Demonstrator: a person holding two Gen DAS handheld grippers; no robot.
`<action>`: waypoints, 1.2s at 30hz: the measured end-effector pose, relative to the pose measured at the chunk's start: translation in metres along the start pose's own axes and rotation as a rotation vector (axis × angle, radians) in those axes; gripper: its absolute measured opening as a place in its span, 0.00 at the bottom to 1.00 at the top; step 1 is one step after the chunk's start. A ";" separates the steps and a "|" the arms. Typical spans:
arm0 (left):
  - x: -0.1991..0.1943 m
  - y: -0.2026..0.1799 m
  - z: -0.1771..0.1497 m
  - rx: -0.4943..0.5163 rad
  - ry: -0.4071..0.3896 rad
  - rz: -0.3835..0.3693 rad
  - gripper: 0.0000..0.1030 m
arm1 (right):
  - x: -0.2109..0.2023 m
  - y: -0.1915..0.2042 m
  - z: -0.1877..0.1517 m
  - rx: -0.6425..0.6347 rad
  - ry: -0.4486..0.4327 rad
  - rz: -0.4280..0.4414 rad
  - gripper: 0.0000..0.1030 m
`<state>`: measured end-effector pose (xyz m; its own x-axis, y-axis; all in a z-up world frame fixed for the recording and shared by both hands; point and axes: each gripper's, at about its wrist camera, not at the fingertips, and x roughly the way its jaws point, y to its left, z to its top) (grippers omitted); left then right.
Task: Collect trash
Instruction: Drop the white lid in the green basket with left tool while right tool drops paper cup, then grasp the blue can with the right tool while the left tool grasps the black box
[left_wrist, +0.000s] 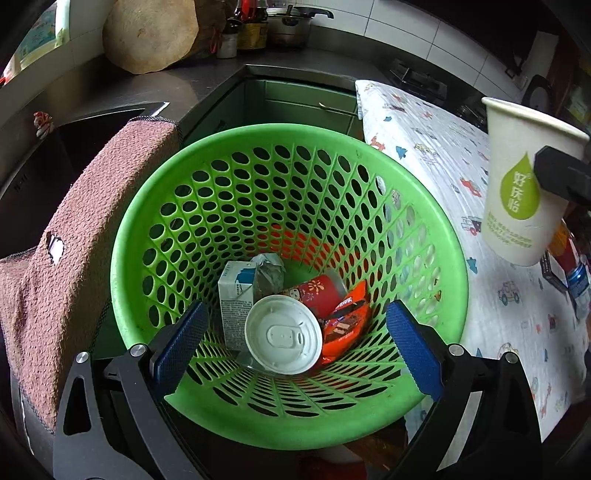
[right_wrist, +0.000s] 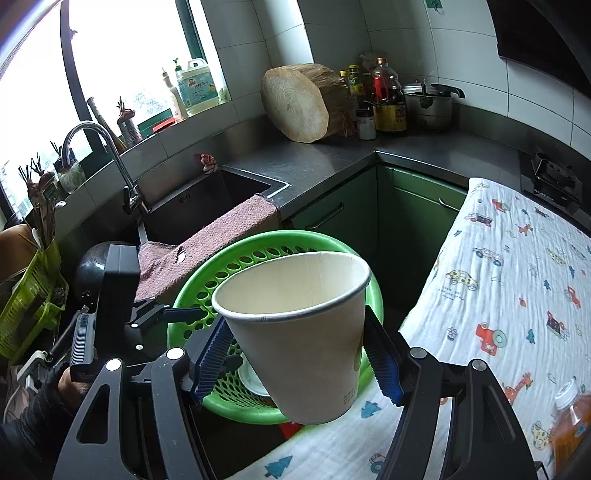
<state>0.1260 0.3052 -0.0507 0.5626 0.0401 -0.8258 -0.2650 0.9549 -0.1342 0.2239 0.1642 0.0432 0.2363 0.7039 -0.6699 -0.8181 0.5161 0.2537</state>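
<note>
Pinched in the right tool (right_wrist: 299, 363), a paper cup (right_wrist: 295, 332) hangs beside the printed tablecloth (right_wrist: 517, 280); left tool (left_wrist: 295, 343) spread over the green basket (left_wrist: 288, 206).

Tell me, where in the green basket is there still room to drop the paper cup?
The green basket has bare floor at the back, behind the milk carton and red cup. The front middle is crowded: white lid and orange wrapper. The right gripper holds the paper cup near the rim.
</note>
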 end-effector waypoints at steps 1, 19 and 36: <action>-0.003 0.002 -0.001 -0.004 -0.005 -0.001 0.93 | 0.006 0.002 0.001 -0.001 0.006 0.005 0.64; -0.017 0.014 -0.007 -0.036 -0.028 0.002 0.93 | 0.032 0.005 -0.006 0.026 0.035 0.008 0.81; -0.031 -0.038 0.001 0.045 -0.057 -0.034 0.93 | -0.080 -0.043 -0.063 0.082 -0.058 -0.117 0.86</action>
<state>0.1195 0.2685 -0.0197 0.6146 0.0227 -0.7885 -0.2104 0.9681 -0.1361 0.2072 0.0547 0.0422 0.3594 0.6626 -0.6571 -0.7383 0.6325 0.2341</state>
